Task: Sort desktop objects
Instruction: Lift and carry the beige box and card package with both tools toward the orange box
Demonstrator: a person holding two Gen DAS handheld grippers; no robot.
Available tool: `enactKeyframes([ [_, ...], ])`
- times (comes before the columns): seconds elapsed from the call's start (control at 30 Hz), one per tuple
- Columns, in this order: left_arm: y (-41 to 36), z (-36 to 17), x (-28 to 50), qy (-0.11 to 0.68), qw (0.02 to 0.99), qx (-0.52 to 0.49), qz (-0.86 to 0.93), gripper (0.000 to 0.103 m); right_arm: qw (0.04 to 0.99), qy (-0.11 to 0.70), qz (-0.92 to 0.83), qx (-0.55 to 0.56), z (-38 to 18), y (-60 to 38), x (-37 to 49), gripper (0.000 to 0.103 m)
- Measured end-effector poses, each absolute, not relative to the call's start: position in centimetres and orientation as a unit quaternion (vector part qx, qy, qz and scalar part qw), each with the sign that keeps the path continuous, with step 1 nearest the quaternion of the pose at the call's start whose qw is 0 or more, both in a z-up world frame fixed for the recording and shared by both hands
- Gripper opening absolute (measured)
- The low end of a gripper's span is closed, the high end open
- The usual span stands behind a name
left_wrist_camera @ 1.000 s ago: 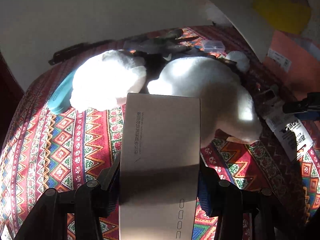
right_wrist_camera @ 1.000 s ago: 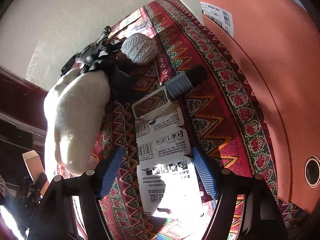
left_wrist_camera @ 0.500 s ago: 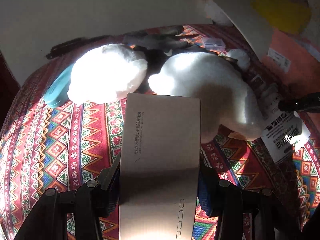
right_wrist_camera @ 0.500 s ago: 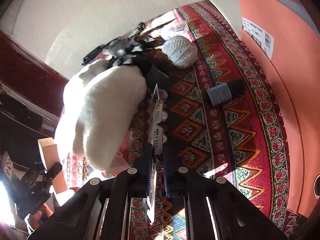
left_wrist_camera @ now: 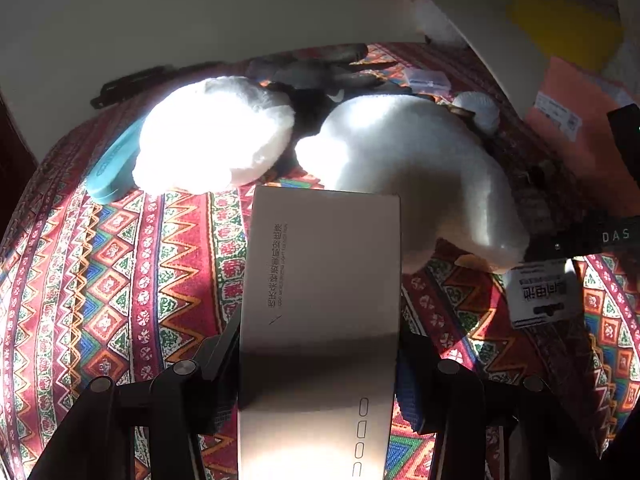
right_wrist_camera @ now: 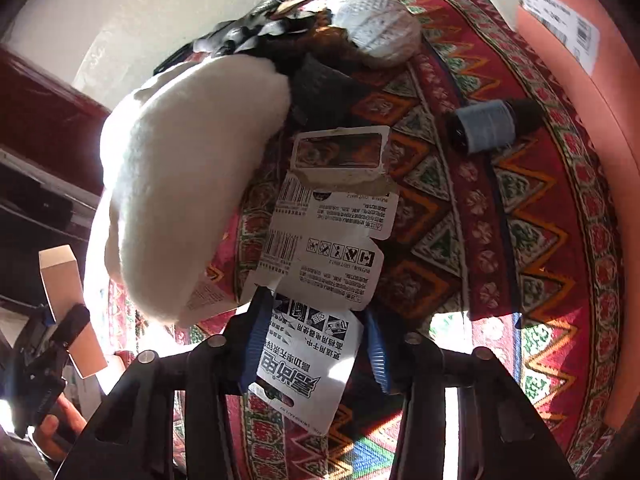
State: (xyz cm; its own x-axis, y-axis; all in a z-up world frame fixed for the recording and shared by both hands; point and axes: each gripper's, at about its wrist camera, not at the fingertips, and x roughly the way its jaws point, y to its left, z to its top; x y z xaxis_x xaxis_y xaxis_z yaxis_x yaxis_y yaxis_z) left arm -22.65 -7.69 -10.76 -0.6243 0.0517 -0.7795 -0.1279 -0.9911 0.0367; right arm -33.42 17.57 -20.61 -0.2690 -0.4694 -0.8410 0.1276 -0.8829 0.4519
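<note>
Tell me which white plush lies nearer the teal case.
The rounder, sunlit plush, left in the left wrist view, touching the teal case. The longer curved plush lies right, toward the battery card.

The gold box (left_wrist_camera: 320,320) runs off the bottom edge — small print unreadable.

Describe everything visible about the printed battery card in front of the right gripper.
The battery card is flat white cardboard packaging, torn and opened, its clear blister window empty. It bears barcodes, warning icons and Chinese print. It lies flat on the patterned cloth, one edge against the white plush toy. Its near end sits between the blue pads of the right gripper, whose jaws stand open around it.
</note>
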Motion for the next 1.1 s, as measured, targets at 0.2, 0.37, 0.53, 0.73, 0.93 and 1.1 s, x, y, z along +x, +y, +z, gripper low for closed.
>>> enactKeyframes([
  [0.2,-8.0,-11.0,-22.8,0.037,0.049,-0.435,0.898,0.054,0.249,-0.154,-0.783,0.549,-18.3,15.6,-32.2,0.017],
  [0.37,-8.2,-11.1,-22.8,0.036,0.05,-0.436,0.898,0.054,0.251,-0.128,-0.778,0.562,-19.4,12.9,-31.6,0.032],
  [0.53,-8.6,-11.3,-22.8,0.033,0.047,-0.438,0.897,0.054,0.24,-0.134,-0.779,0.564,-19.9,11.8,-31.9,0.017],
  [0.73,-9.0,-9.9,-22.0,0.019,0.049,-0.419,0.906,0.054,0.26,-0.127,-0.793,0.536,-17.0,11.8,-29.6,0.016],
  [0.93,-5.4,-6.8,-20.8,0.02,0.076,-0.387,0.919,0.054,0.285,-0.126,-0.823,0.474,-12.1,12.8,-26.6,0.015],
  [1.1,-1.5,-4.1,-19.9,0.026,0.105,-0.356,0.928,0.054,0.282,-0.134,-0.857,0.409,-6.6,14.8,-24.5,0.015],
])
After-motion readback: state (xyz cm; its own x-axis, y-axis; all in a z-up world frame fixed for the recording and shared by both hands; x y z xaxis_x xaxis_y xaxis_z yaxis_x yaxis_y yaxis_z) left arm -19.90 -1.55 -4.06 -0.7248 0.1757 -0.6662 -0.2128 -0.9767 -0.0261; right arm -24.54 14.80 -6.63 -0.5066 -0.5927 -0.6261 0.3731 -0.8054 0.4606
